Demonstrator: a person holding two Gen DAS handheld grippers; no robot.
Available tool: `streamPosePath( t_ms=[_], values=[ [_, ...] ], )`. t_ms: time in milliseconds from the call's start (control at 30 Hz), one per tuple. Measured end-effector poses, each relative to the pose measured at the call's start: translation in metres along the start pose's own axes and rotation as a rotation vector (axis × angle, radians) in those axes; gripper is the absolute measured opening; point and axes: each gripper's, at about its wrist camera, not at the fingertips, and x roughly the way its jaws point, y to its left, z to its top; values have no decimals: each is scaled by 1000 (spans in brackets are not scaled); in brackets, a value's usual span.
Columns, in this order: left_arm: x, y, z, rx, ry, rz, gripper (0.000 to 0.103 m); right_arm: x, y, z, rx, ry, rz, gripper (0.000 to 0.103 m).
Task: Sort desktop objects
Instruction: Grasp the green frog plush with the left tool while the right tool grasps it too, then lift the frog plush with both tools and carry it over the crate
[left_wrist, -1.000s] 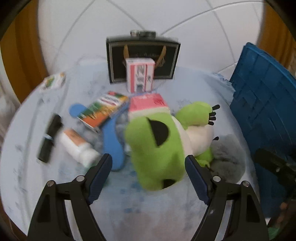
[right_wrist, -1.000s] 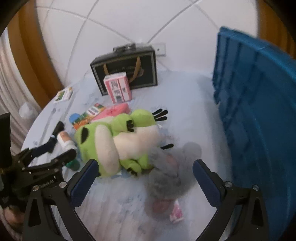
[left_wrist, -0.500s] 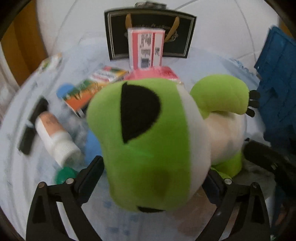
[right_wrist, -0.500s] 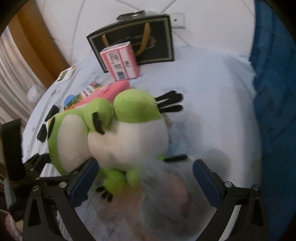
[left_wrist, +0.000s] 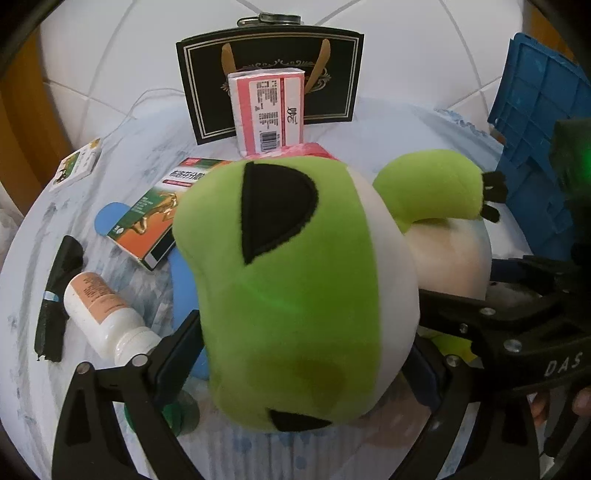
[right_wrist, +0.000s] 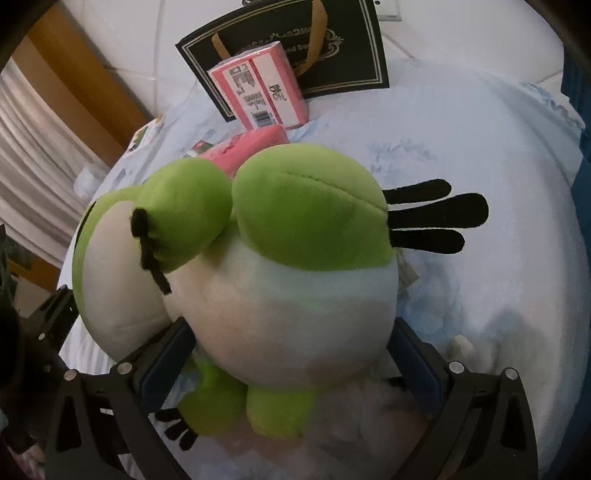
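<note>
The green frog toy (left_wrist: 295, 295) lies on the worktop (left_wrist: 92, 177) among boxes. The left gripper (left_wrist: 299, 354) straddles its head, fingers (left_wrist: 177, 354) wide and closing slightly. The right gripper (right_wrist: 291, 354) flanks its white belly, fingers (right_wrist: 166, 358) apart, beside the blue crate (left_wrist: 535, 147).

Frames I saw: left gripper (left_wrist: 301, 363) black, silver screws, blue pads (left_wrist: 177, 354).
Marking: white "DAS" on right gripper (right_wrist: 291, 360).
</note>
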Motion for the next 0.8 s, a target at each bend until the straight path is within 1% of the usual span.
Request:
streamPosePath(
  t_ms=[167,233,333,400,533,600,800],
  values=[
    [-9,-5,-2,32,-46,-14,80,2,1,1,-6,-5,2,103],
    [-14,-6,-3,44,-50,-12,77,-3,4,1,-13,-19,-7,95],
    [-28,-5,-3,52,-63,-16,77,-15,13,-3,-26,-32,-23,91],
    [-42,-3,-2,60,-83,-21,77,-24,18,-6,-21,-42,-17,90],
    [-77,0,4,76,-134,-28,77,-50,32,-6,-14,-88,-8,90],
    [-92,1,8,82,-153,-34,77,-66,42,-5,-16,-109,-11,90],
    [-153,2,23,116,-261,-69,77,-126,69,-1,-17,-200,-36,90]
  ],
)
